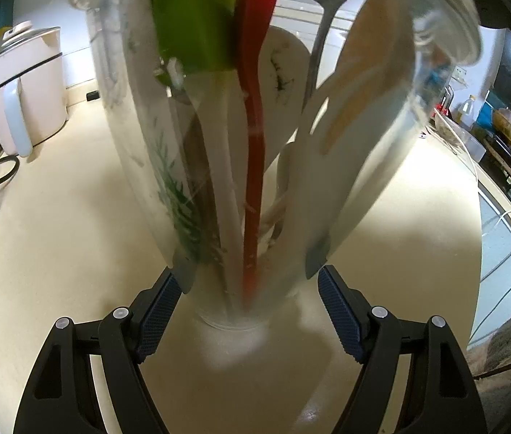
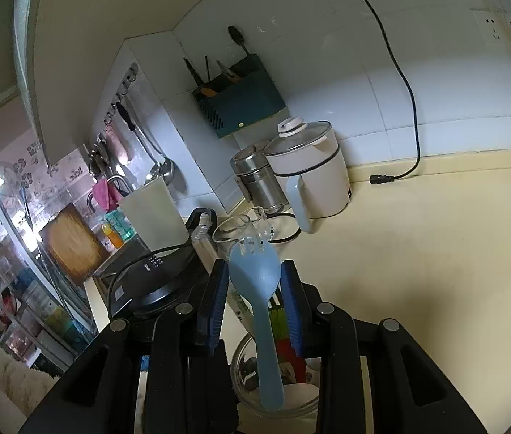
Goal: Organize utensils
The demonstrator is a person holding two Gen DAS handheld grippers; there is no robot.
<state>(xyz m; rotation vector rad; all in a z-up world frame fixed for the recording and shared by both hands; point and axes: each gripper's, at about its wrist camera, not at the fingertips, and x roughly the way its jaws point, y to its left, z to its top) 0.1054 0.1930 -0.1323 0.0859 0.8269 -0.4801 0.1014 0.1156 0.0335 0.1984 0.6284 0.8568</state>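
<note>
My left tongs (image 1: 250, 282) are clamped around the lower part of a tall clear glass jar (image 1: 327, 181) that stands on the cream desk (image 1: 56, 253), a pad pressed to each side. The jar is stuffed with utensils: a green spatula (image 1: 192, 29), a red one (image 1: 255, 108), a metal spoon (image 1: 322, 7), a white spoon with a dark print (image 1: 284, 72) and something wooden (image 1: 367, 72), though it's blurry so I can't swear what that last one is. My right tongs (image 2: 254, 289) are gripping a light blue spork (image 2: 255, 271) by its head, tines pointing away from me, handle hanging down over the mouth of the jar (image 2: 241, 365). Back by the tiled wall there's a white electric kettle (image 2: 313, 177), a steel canister (image 2: 259, 181) next to it, and a loose black power cord (image 2: 405, 108) trailing down onto the desk.
</note>
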